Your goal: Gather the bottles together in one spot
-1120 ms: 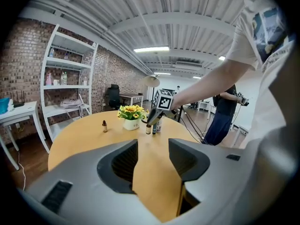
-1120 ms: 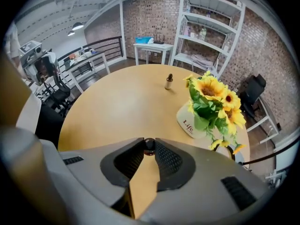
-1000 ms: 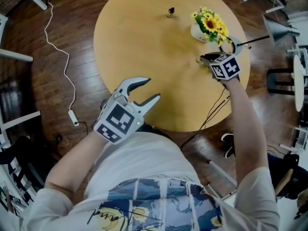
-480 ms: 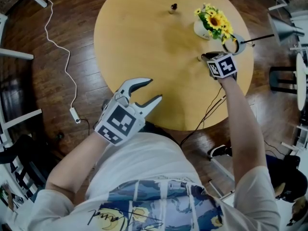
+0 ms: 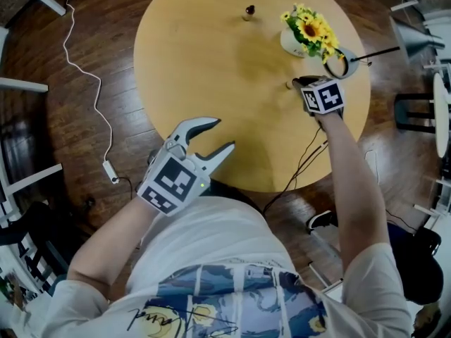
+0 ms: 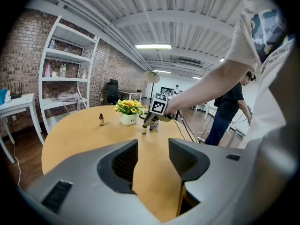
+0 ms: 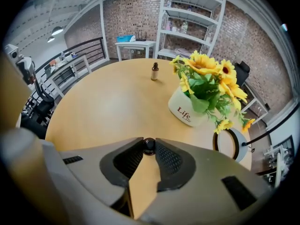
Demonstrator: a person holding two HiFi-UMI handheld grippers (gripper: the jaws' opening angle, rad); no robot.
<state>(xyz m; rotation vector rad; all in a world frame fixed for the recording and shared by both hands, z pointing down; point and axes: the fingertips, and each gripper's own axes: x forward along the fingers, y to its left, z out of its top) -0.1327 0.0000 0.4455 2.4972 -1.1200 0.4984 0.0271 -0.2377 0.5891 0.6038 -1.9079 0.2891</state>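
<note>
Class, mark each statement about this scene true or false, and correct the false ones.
1. The right gripper is closed on a bottle by its cap. True.
2. The left gripper holds a bottle. False: its jaws stand apart with nothing between them.
3. The flowers stand in a white pot. True.
4. All the bottles are already in one spot. False: a far bottle stands alone across the table.
5. The table is square. False: it is round.
</note>
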